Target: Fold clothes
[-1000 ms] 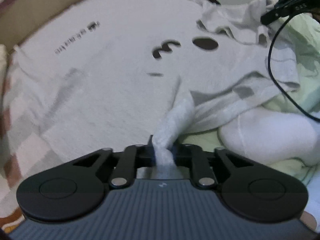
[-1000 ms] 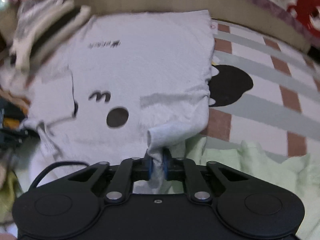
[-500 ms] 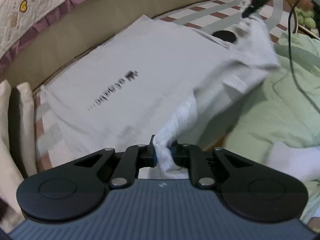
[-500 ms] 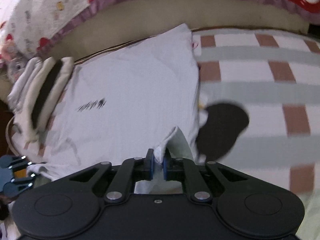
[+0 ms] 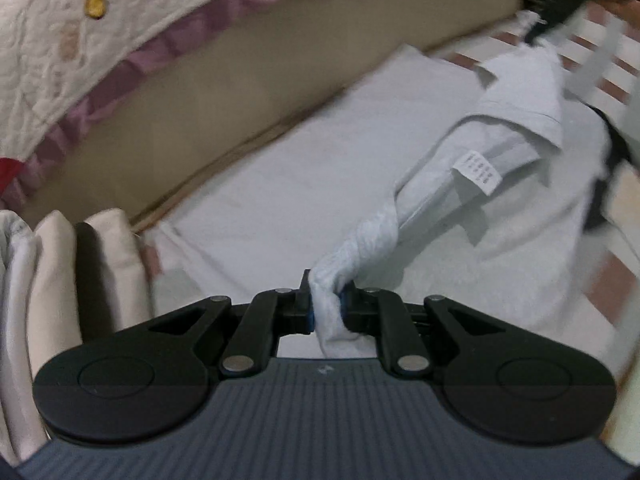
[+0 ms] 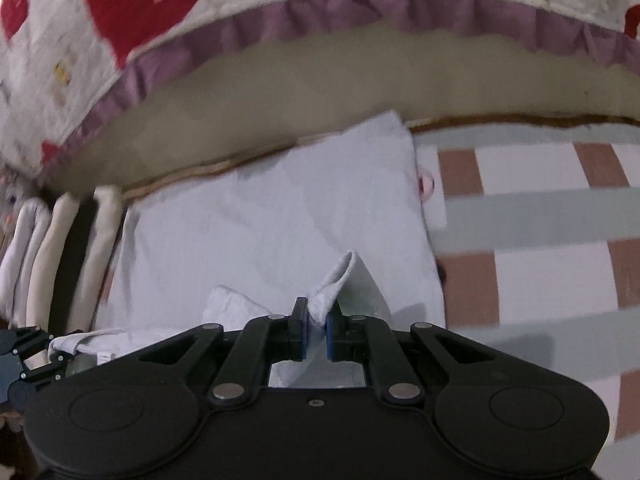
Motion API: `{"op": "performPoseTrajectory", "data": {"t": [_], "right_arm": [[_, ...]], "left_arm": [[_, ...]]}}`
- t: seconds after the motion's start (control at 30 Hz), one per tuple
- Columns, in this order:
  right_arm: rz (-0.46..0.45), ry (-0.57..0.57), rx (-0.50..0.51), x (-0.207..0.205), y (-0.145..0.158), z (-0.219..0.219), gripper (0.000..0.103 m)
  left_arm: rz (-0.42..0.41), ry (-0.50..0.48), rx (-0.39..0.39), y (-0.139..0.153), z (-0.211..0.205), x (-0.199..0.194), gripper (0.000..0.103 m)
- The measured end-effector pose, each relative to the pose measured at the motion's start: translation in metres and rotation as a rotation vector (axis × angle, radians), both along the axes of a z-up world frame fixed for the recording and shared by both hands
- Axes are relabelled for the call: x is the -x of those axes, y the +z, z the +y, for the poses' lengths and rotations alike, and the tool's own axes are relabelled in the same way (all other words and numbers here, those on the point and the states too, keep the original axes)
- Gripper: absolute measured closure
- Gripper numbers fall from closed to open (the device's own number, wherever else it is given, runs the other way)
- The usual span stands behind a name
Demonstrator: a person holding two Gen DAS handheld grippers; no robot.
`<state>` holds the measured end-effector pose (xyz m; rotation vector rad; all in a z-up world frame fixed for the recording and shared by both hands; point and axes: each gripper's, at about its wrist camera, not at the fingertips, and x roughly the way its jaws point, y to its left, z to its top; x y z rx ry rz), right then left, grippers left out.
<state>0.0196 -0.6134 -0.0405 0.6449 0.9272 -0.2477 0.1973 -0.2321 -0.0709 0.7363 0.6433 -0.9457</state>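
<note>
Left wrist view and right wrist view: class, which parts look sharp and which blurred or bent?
Left wrist view: left gripper and the pinched white cotton shirt sharp, far top-right corner smeared; right wrist view: right gripper crisp, red-and-white quilt with purple frill soft and curved by the fisheye.

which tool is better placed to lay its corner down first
Right, probably. The right tool holds its corner low over the flat white shirt. The left tool grips a twisted, stretched edge, with the care label exposed.
</note>
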Motion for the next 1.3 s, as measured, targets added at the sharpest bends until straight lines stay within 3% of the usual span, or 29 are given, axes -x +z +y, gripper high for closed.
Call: {"op": "performPoseTrajectory", "data": {"t": [0.23, 0.33, 0.4, 0.43, 0.47, 0.5, 0.6, 0.77, 0.83, 0.97, 1.07, 1.13, 1.2, 1.3], "right_arm": [[-0.034, -0.091, 0.076, -0.061, 0.005, -0.03, 0.093], [-0.05, -0.123, 0.101, -0.088, 0.003, -0.042, 0.093], [-0.092, -0.121, 0.126, -0.103, -0.005, -0.047, 0.092], [-0.117, -0.12, 0.136, -0.11, -0.01, -0.05, 0.086], [-0.124, -0.147, 0.145, -0.113, -0.017, -0.054, 0.077], [-0.139, -0.181, 0.143, -0.107, -0.023, -0.055, 0.061], [-0.182, -0.257, 0.125, -0.086, -0.041, -0.056, 0.06], [-0.187, -0.13, 0.137, -0.03, -0.056, -0.043, 0.06], [-0.178, -0.087, 0.142, -0.005, -0.061, -0.038, 0.06], [-0.177, -0.051, 0.11, 0.038, -0.07, -0.032, 0.06], [-0.209, 0.033, 0.01, 0.062, -0.078, -0.02, 0.06], [-0.214, 0.113, -0.036, 0.074, -0.084, -0.006, 0.061], [-0.191, 0.106, 0.035, 0.081, -0.088, 0.002, 0.061], [-0.156, 0.091, 0.148, 0.091, -0.095, 0.013, 0.061]], "left_arm": [[-0.064, 0.065, -0.044, -0.019, -0.064, -0.067, 0.093], [-0.031, 0.1, -0.073, -0.027, -0.086, -0.099, 0.092], [-0.02, 0.135, -0.108, -0.039, -0.095, -0.121, 0.077], [-0.038, 0.172, -0.11, -0.044, -0.095, -0.127, 0.05], [-0.055, 0.208, -0.111, -0.049, -0.095, -0.134, 0.031], [-0.072, 0.245, -0.113, -0.054, -0.095, -0.141, 0.028], [-0.052, 0.325, 0.038, -0.05, -0.071, -0.142, 0.027], [-0.001, 0.458, 0.334, -0.029, -0.021, -0.137, 0.027], [0.023, 0.526, 0.4, -0.022, -0.008, -0.144, 0.027], [0.121, 0.574, 0.337, -0.019, -0.001, -0.146, 0.027], [0.216, 0.517, 0.302, -0.02, 0.017, -0.114, 0.027], [0.253, 0.474, 0.33, -0.023, 0.041, -0.077, 0.026], [0.281, 0.482, 0.346, -0.031, 0.069, -0.044, 0.026], [0.319, 0.581, 0.313, -0.05, 0.109, -0.02, 0.03]]}}
